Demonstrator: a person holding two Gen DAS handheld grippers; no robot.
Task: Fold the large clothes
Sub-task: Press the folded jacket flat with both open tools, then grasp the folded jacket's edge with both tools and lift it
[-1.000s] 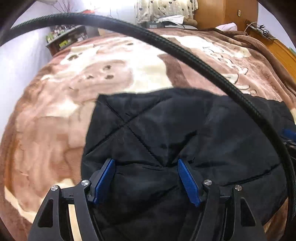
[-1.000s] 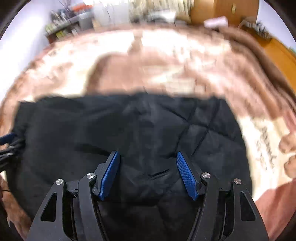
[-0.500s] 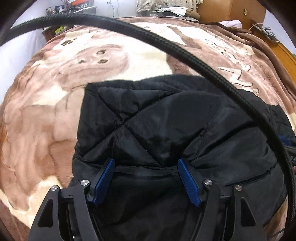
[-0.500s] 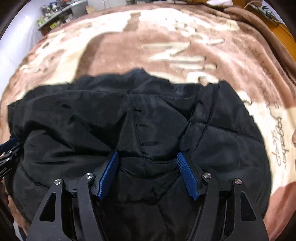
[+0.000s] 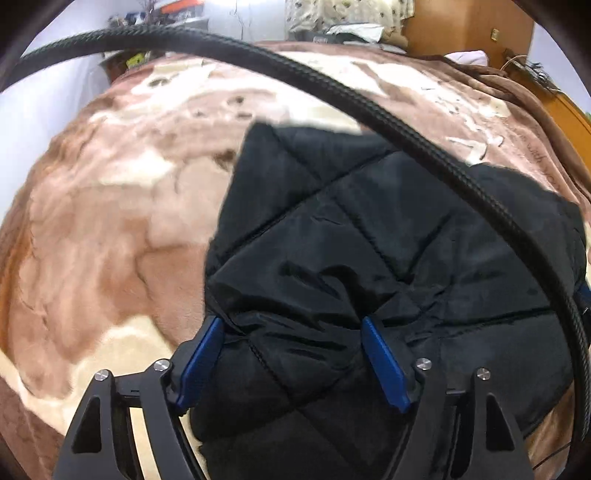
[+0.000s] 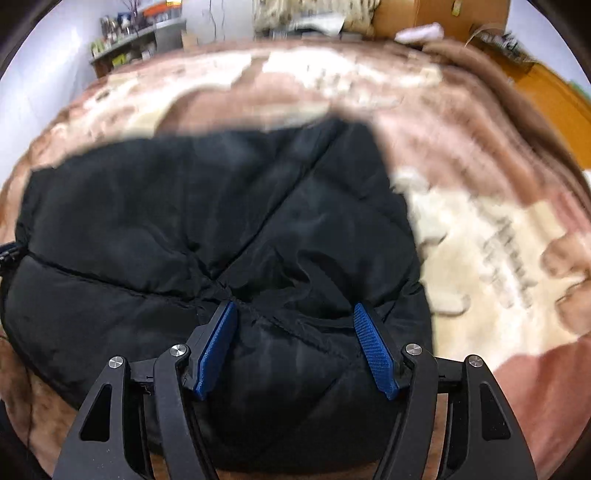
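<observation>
A black quilted jacket (image 5: 369,229) lies folded in a thick pad on the bed. My left gripper (image 5: 290,325) points down at its near left part. A bulging fold sits between the blue pads, creases run out from both pad tips, and the jaws are opening. The jacket's left edge lies right at the left finger. In the right wrist view the jacket (image 6: 184,206) fills the middle. My right gripper (image 6: 293,314) stands wide on a puckered fold near its right edge, with both pads pressed into the fabric.
A brown and cream plush blanket (image 5: 110,221) covers the bed on all sides of the jacket. A black braided cable (image 5: 369,107) arcs across the left wrist view. A cluttered shelf (image 6: 136,40) and wooden furniture (image 5: 461,29) stand beyond the bed's far edge.
Both views have swung and blurred. The jacket's left edge now lies at my left gripper's left finger and its right edge closer to my right gripper. The fabric between the pads is more bunched.
</observation>
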